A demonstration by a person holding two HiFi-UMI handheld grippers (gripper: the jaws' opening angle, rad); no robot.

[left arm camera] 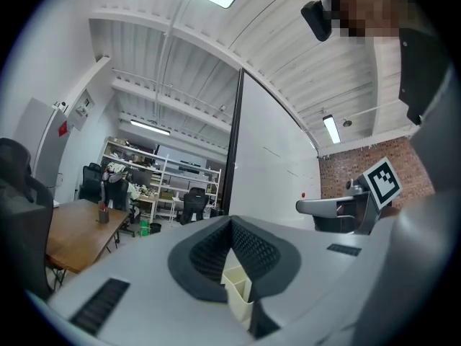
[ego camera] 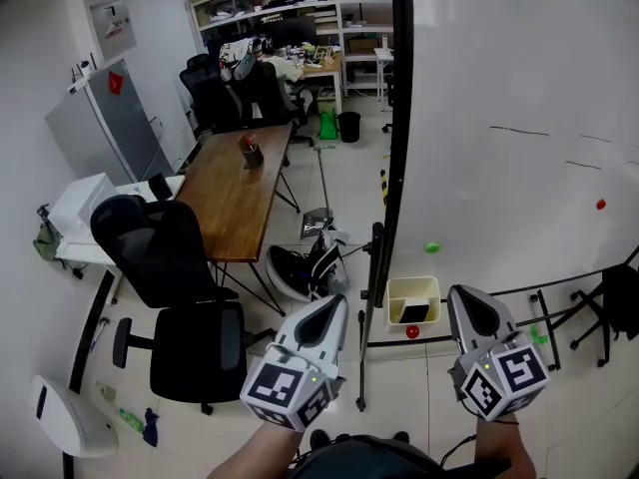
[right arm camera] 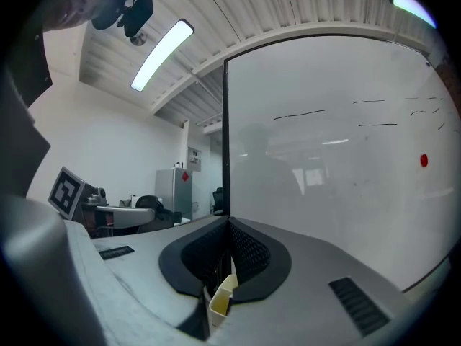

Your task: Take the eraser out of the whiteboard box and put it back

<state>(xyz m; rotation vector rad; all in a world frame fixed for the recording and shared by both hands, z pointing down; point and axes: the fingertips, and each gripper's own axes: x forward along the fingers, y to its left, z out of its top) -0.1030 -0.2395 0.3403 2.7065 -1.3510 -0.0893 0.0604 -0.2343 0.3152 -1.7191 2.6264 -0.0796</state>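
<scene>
- Left hand-held gripper [ego camera: 333,305] and right hand-held gripper [ego camera: 463,297] are being held flanking the whiteboard box [ego camera: 413,285], jaws pressed together on nothing, seemingly parked before a reach.
- A dark block, likely the eraser [ego camera: 412,313], is being kept inside that box.

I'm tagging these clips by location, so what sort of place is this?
Most likely an office or lab workroom: a large whiteboard stands on the right, a long wooden table with black office chairs sits in the middle, and cluttered storage shelves line the far end.
</scene>
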